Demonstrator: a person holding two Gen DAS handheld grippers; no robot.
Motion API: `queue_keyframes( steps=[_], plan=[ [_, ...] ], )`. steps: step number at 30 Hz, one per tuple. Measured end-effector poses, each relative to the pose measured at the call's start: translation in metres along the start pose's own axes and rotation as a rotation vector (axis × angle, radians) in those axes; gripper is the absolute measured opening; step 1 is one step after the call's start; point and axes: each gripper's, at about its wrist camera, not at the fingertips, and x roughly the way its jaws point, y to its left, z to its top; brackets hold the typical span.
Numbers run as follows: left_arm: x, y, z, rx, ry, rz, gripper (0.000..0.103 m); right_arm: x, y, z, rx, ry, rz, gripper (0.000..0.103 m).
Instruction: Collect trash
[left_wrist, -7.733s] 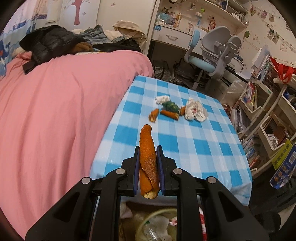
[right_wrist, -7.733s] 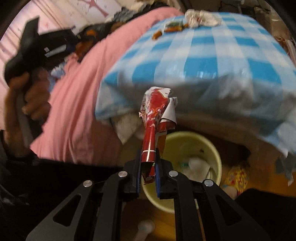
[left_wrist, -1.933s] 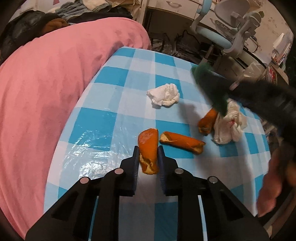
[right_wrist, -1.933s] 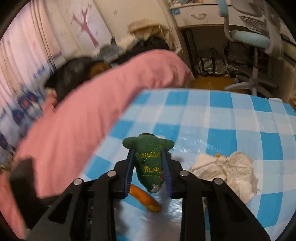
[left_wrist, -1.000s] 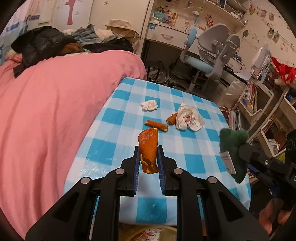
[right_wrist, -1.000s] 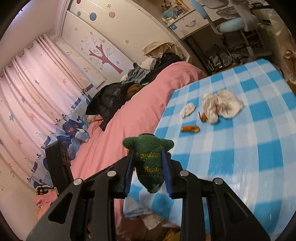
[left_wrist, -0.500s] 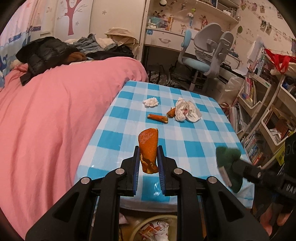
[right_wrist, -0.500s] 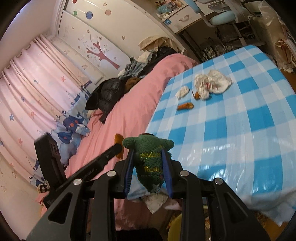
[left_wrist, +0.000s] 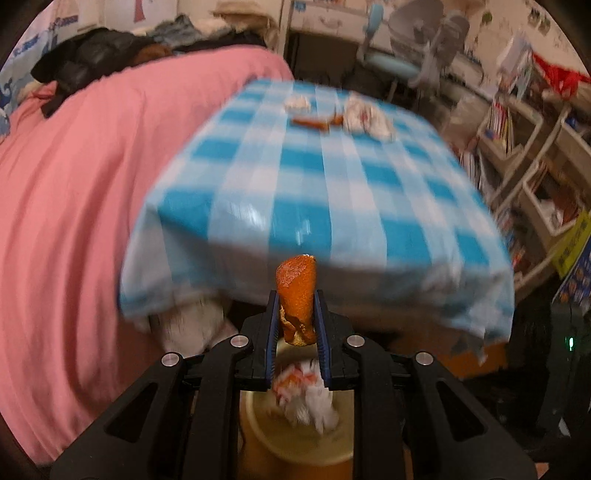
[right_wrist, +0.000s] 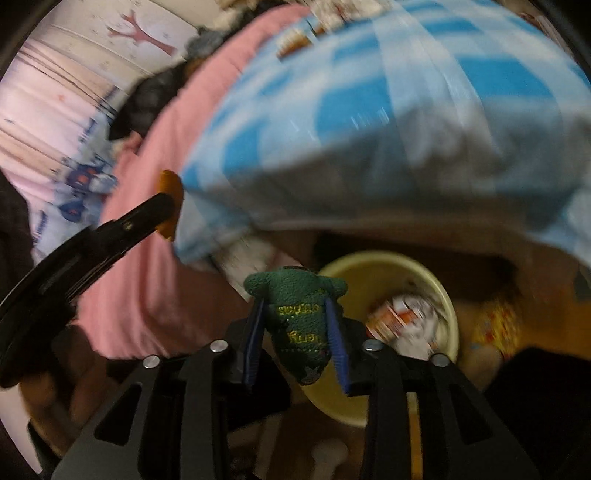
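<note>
Orange peel (left_wrist: 297, 291) clamped in left gripper (left_wrist: 296, 321), lower centre | green plush (right_wrist: 297, 317) clamped in right gripper (right_wrist: 295, 332) | yellow bin (right_wrist: 448, 306) lower frame, both views

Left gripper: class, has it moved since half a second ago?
Yes. The left gripper, shut on the orange peel, has dropped below the checked tablecloth's near edge, over the yellow bin.
</note>
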Motion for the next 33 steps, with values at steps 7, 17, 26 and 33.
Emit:
queue_keyframes(
  steps=[7, 17, 26, 33],
  plan=[
    [0.010, 0.006, -0.027, -0.030, 0.086, 0.042, 0.044, -0.001, -0.015, -0.004, 0.035, -0.011, -0.121, 0.060],
    [-0.003, 0.026, -0.015, -0.121, -0.018, 0.105, 0.080, -0.002, -0.016, -0.007, 0.037, -0.081, -0.177, 0.074],
    [-0.001, 0.028, -0.011, -0.142, -0.031, 0.089, 0.083, 0.006, -0.016, -0.008, 0.031, -0.073, -0.205, 0.077],
    [-0.003, 0.021, -0.010, -0.113, -0.052, 0.094, 0.084, 0.009, -0.016, -0.008, 0.032, -0.067, -0.207, 0.078]
  ],
)
